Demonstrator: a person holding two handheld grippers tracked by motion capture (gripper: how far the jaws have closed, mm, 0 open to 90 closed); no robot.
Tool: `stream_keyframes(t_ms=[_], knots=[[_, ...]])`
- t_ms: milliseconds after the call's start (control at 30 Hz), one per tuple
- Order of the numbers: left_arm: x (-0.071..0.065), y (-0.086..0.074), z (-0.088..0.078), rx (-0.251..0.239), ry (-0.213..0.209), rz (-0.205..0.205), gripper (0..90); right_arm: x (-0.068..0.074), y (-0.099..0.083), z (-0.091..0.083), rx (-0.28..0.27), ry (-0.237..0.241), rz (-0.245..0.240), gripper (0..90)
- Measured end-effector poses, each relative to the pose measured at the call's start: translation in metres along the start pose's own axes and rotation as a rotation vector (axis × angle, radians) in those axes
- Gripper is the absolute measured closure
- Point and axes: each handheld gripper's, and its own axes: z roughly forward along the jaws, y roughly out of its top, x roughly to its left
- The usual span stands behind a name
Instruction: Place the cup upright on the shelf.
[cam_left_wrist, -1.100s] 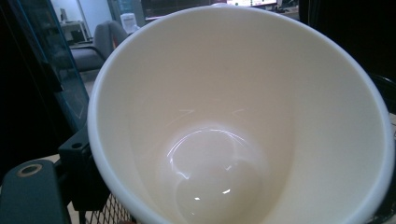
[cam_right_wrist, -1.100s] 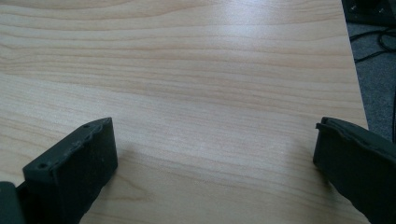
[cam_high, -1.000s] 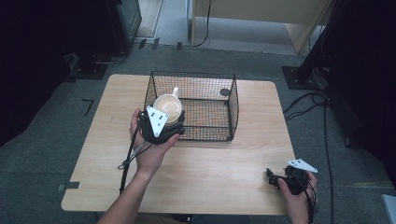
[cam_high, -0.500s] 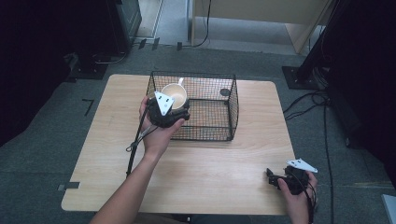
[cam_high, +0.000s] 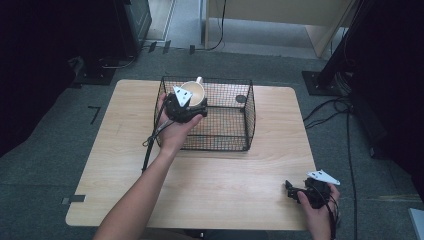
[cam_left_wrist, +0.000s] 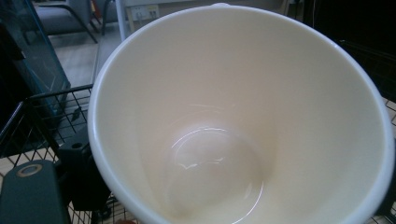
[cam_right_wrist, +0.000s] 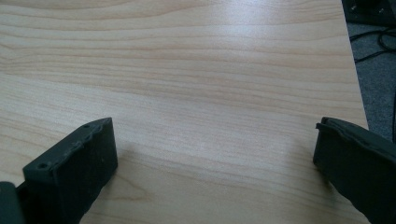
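Note:
A cream mug (cam_high: 194, 91) hangs over the far left corner of a black wire basket (cam_high: 248, 107), its handle pointing away from me. My left gripper (cam_high: 186, 106) is shut on the mug's near rim. In the left gripper view the mug's empty inside (cam_left_wrist: 243, 116) is close up, with one dark finger (cam_left_wrist: 32, 191) beside its wall and basket wire beyond. My right gripper (cam_high: 291, 191) rests low at the table's near right corner, open, with bare wood between its jaws (cam_right_wrist: 215, 158).
The basket stands at the back middle of the wooden table (cam_high: 210, 190). A small dark round thing (cam_high: 240, 99) lies inside the basket near its far right. A cable trails from the left gripper down over the table. Grey carpet and cables surround the table.
My left gripper has carried the mug away from me, from the basket's front left edge to above its far left corner. The right gripper has stayed still.

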Motion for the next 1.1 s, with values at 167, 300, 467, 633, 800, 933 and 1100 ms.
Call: stream_keyframes(t_ms=[167, 300, 467, 633, 800, 933, 1100], knots=[[0.005, 0.005, 0.01, 0.008, -0.032, -0.012, 9.2, 0.0, 0.0, 0.0, 0.0, 0.0, 0.001, 0.0], [0.006, 0.011, 0.018, -0.009, -0.083, 0.02, 9.3, 0.0, 0.0, 0.0, 0.0, 0.0, 0.001, 0.0], [0.009, 0.015, 0.032, -0.009, -0.146, 0.085, 9.2, 0.0, 0.0, 0.0, 0.0, 0.0, 0.001, 0.0], [0.01, 0.013, 0.045, 0.034, -0.249, 0.123, 9.2, 0.0, 0.0, 0.0, 0.0, 0.0, 0.001, 0.0], [0.011, 0.004, 0.056, 0.078, -0.278, 0.13, 9.2, 0.0, 0.0, 0.0, -0.001, 0.0, -0.001, 0.0], [0.012, -0.005, 0.064, 0.114, -0.296, 0.118, 9.2, 0.0, 0.0, 0.0, 0.0, 0.0, 0.001, 0.0], [0.012, -0.01, 0.069, 0.13, -0.297, 0.116, 9.2, 0.0, 0.0, 0.0, -0.001, 0.0, -0.001, 0.0]])
